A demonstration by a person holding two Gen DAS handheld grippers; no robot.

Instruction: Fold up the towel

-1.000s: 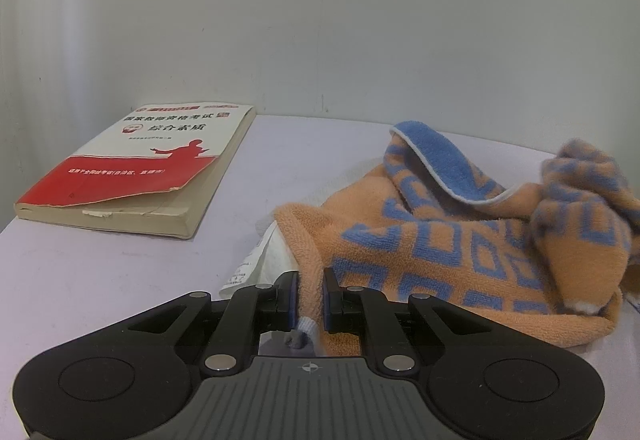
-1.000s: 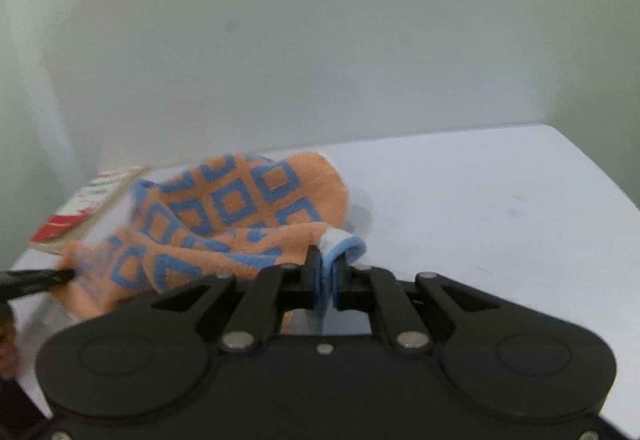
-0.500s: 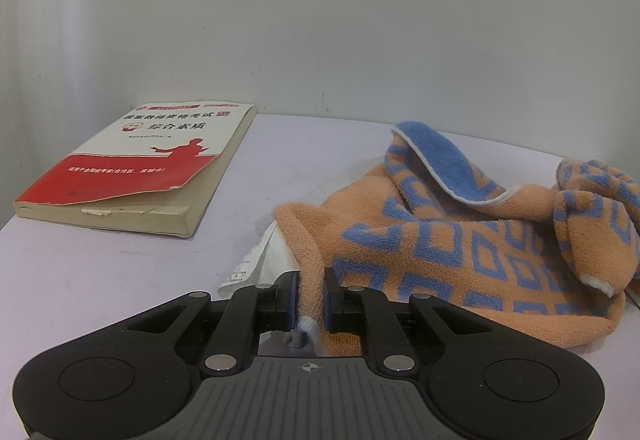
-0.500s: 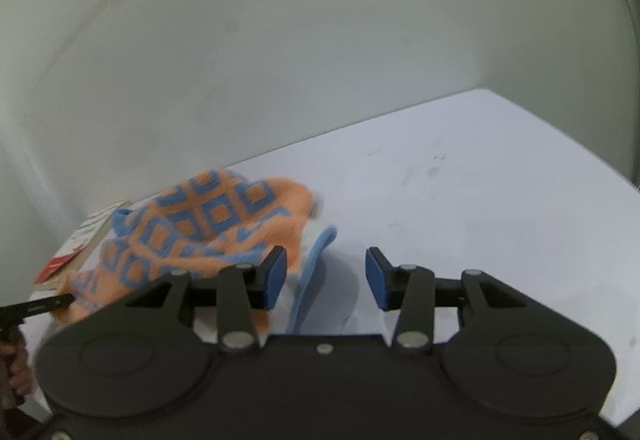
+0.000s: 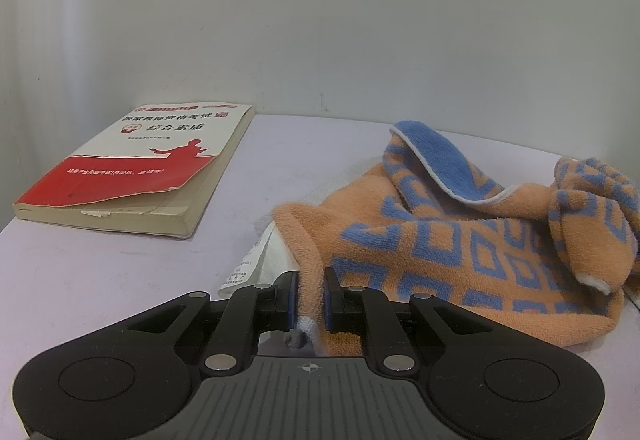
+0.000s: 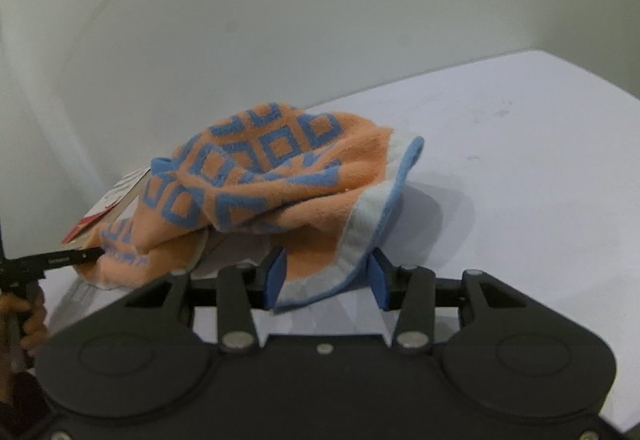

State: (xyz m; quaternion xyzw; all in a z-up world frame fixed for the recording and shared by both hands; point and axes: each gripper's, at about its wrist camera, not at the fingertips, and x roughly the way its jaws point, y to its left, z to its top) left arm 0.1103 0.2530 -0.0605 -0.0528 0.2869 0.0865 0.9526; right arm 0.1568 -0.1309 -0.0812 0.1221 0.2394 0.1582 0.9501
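Observation:
An orange towel [image 5: 460,244] with blue squares and a blue back lies crumpled on the white table [image 5: 120,280]. My left gripper [image 5: 311,286] is shut on the towel's near left corner. In the right wrist view the towel [image 6: 280,180] is heaped, and its white-and-blue edge lies between the jaws of my right gripper [image 6: 326,274], which is open and not pinching it. The left gripper's finger [image 6: 72,259] shows at the left, at the towel's far corner.
A thick red-and-white book [image 5: 132,176] lies at the back left of the table, also partly visible behind the towel [image 6: 108,208]. A white paper label [image 5: 252,264] sticks out under the towel. A pale wall stands behind the table.
My right gripper has opened and let go of the towel corner, and the towel has dropped into a heap. The left gripper stays shut on its corner.

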